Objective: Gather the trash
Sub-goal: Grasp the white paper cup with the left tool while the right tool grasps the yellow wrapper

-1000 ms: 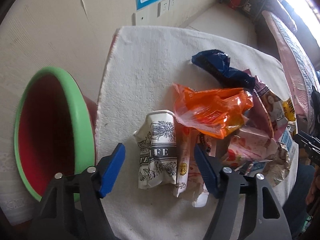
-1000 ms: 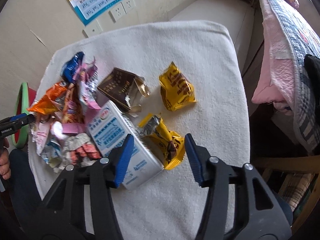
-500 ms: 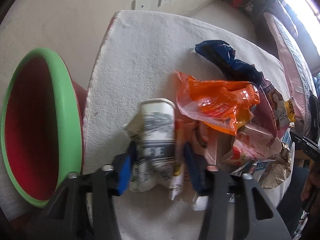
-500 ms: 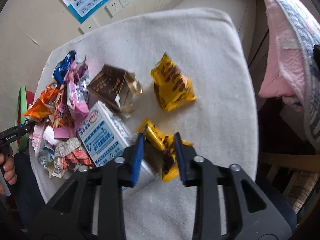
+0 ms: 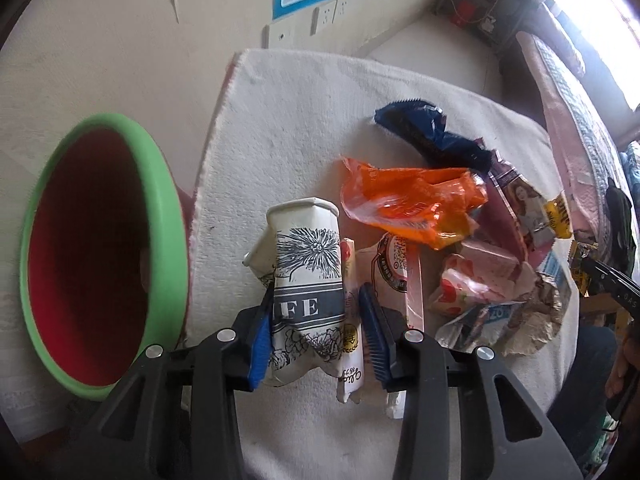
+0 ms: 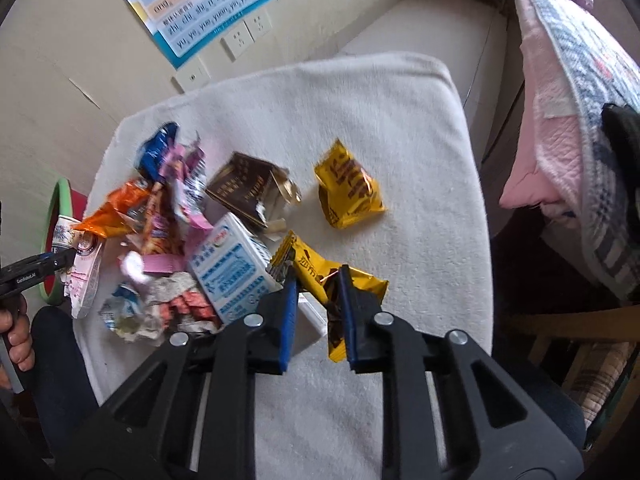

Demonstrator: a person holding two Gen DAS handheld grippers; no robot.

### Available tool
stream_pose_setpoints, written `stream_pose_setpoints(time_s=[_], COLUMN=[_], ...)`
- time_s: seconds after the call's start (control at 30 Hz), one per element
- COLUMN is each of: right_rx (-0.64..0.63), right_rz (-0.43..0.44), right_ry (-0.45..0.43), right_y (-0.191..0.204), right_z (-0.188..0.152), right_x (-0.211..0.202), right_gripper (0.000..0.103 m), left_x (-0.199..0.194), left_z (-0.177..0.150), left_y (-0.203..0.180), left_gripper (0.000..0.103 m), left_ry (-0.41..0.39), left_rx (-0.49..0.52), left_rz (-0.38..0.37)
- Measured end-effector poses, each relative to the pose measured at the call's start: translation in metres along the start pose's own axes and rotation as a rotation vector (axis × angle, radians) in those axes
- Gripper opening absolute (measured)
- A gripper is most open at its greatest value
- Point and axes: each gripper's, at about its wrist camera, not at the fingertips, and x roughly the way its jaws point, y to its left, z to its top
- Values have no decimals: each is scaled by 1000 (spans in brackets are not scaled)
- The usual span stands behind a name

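Left wrist view
Left tongs (image 5: 316, 320): clenching on the crushed paper cup (image 5: 306, 276) together with a thin sachet (image 5: 350, 320) lying against it.
Paper cup: lying on its side on the towel-covered bench (image 5: 296, 120), rim pointing away.
Trash pile: orange wrapper (image 5: 412, 204) and blue wrapper (image 5: 428, 136) sitting just beyond the cup.
Bin (image 5: 100, 248): standing beside the bench's left edge, green-rimmed, red inside.

Right wrist view
Right tongs (image 6: 318, 300): pinching the yellow snack wrapper (image 6: 336, 284) between blue pads.
Milk carton (image 6: 236, 272): lying just left of that wrapper.
Second yellow packet (image 6: 348, 192): resting apart, farther out on the bench.
Brown box (image 6: 250, 190): sitting behind the carton.
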Motion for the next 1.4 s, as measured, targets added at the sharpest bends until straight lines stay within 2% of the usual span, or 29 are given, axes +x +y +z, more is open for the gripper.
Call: stream_pose_setpoints(time_s=[0.17, 0.5, 0.6, 0.67, 0.8, 1.03, 1.13, 1.2, 1.23, 1.27, 1.33, 1.4], right_rx=[-14, 6, 7, 6, -1, -9, -10, -10, -10, -10, -10, -9], right_rz=[-13, -18, -20, -22, -23, -21, -21, -20, -21, -21, -23, -25], right_ry=[-41, -37, -31, -32, -30, -24, -15, -8, -5, -3, -2, -1], right_y=[5, 5, 6, 6, 7, 8, 8, 8, 8, 8, 8, 8], right_z=[-3, -20, -21, -20, -15, -11, -11, -11, -11, -10, -9, -8], right_x=[-21, -28, -26, -25, -22, -16, -13, -9, -8, -7, -7, -6], right_gripper=[20, 20, 20, 20, 20, 20, 20, 20, 20, 20, 20, 20], left_x=[-11, 15, 20, 21, 22, 22, 28, 33, 34, 35, 40, 41], left_z=[-3, -17, -20, -20, -18, -14, -14, -15, -15, -13, -12, -11], left_y=[-1, -4, -1, 2, 9, 19, 21, 22, 21, 20, 14, 11], left_gripper=[39, 41, 46, 57, 59, 57, 58, 57, 54, 44, 37, 36], left_ry=[-14, 32, 42, 37, 33, 19, 36, 46, 47, 48, 61, 54], left_rx=[1, -8, -19, -32, -54, -104, -107, -119, -117, -112, -97, -81], left_rz=[-31, -34, -31, -31, -24, -63, -55, -87, -92, -94, -91, -85])
